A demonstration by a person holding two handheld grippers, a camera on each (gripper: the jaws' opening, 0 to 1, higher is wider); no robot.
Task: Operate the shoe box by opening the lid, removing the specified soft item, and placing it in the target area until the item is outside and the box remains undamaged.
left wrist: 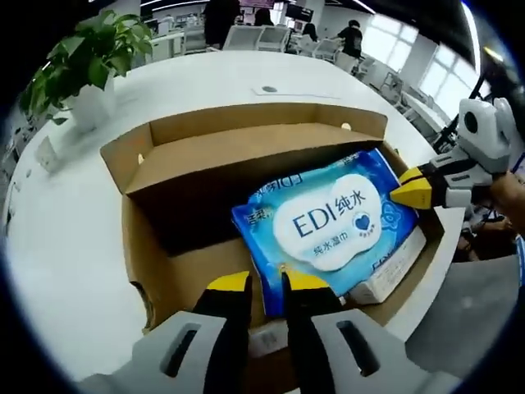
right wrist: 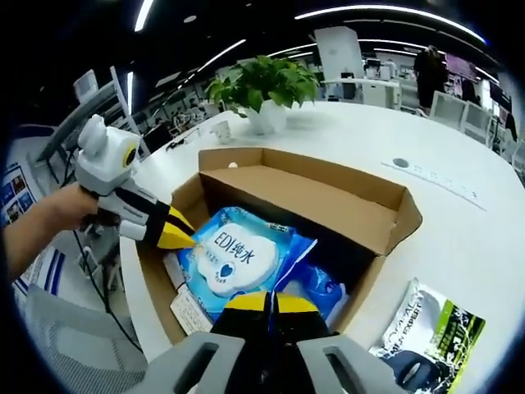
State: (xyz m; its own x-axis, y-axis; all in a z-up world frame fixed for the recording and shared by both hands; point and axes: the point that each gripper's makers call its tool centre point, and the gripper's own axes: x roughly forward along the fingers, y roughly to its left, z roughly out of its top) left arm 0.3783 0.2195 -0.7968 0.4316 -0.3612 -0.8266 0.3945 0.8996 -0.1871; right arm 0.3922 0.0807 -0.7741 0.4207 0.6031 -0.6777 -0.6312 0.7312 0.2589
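Box interior under folded flap dark, contents hidden; green packet cut by rim, print unreadable.

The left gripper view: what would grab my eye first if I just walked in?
Probably the bright blue pack of wet wipes, lying in the open brown cardboard box on the white round table. Two yellow-tipped claws meet at it: the left claw at its near edge and the right claw at its far corner. A leafy potted plant stands behind the box.
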